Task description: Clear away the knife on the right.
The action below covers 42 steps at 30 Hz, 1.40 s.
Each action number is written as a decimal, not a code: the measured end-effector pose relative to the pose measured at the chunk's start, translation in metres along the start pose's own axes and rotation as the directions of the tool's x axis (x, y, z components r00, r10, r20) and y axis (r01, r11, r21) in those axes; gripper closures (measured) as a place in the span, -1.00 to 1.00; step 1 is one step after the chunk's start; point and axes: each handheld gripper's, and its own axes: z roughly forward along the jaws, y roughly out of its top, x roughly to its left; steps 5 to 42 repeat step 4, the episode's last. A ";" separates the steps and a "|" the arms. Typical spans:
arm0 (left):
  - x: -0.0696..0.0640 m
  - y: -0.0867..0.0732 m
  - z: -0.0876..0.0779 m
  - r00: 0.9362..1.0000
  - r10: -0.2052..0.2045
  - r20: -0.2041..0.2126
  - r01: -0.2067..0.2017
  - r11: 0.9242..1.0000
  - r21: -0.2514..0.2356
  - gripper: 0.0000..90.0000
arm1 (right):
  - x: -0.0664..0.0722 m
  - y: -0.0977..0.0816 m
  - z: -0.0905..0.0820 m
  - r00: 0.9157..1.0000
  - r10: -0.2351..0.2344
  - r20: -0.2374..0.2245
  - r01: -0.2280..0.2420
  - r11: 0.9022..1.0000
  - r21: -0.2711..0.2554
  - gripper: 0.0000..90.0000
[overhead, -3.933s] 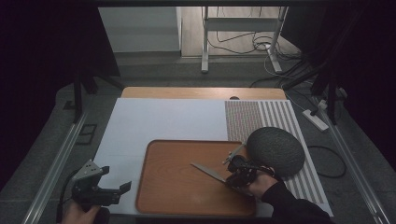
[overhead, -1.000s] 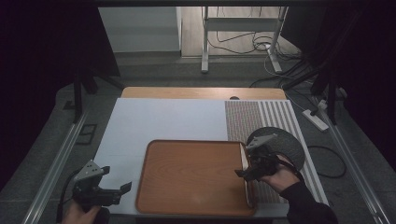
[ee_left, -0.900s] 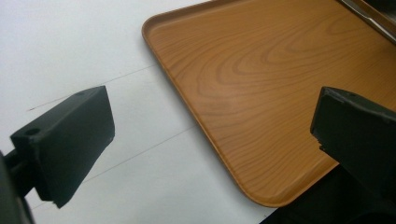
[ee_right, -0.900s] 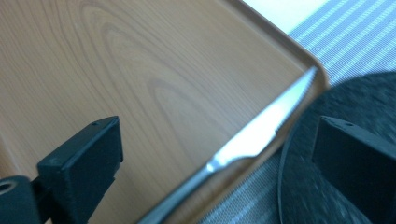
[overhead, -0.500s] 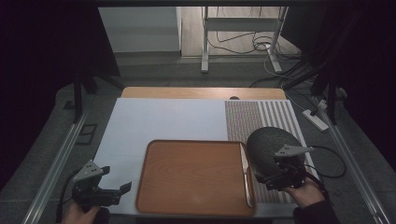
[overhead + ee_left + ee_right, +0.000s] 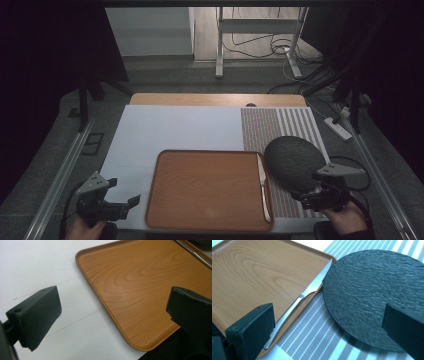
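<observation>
a: knife (image 6: pixel 262 186) lies along the tray's (image 6: pixel 210 222) right rim, beside the plate (image 6: pixel 292 161). right gripper (image 6: pixel 320 196) gapes wide, empty.

b: left gripper (image 6: pixel 111 207) too, left of tray. judging by this, approach the plate low, rim-on.

Each black claw (image 6: pixel 114 206) carries blocky matte jaws, a grey three-cornered top plate and a trailing dark cable

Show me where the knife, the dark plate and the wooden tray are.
knife (image 6: pixel 312 288): right gripper view, where blade meets handle.
dark plate (image 6: pixel 292 161): high view, middle of its top.
wooden tray (image 6: pixel 207 185): high view, bare floor.
</observation>
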 end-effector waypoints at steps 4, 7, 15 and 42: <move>0.000 0.001 0.000 1.000 0.002 0.001 -0.002 1.000 0.000 -1.00 | -0.002 -0.004 -0.006 1.000 0.009 0.011 -0.009 1.000 -0.007 -1.00; 0.000 0.001 0.000 1.000 0.002 0.001 -0.002 1.000 0.000 -1.00 | -0.002 -0.004 -0.006 1.000 0.009 0.011 -0.009 1.000 -0.007 -1.00; 0.000 0.001 0.000 1.000 0.002 0.001 -0.002 1.000 0.000 -1.00 | -0.002 -0.004 -0.006 1.000 0.009 0.011 -0.009 1.000 -0.007 -1.00; 0.000 0.001 0.000 1.000 0.002 0.001 -0.002 1.000 0.000 -1.00 | -0.002 -0.004 -0.006 1.000 0.009 0.011 -0.009 1.000 -0.007 -1.00</move>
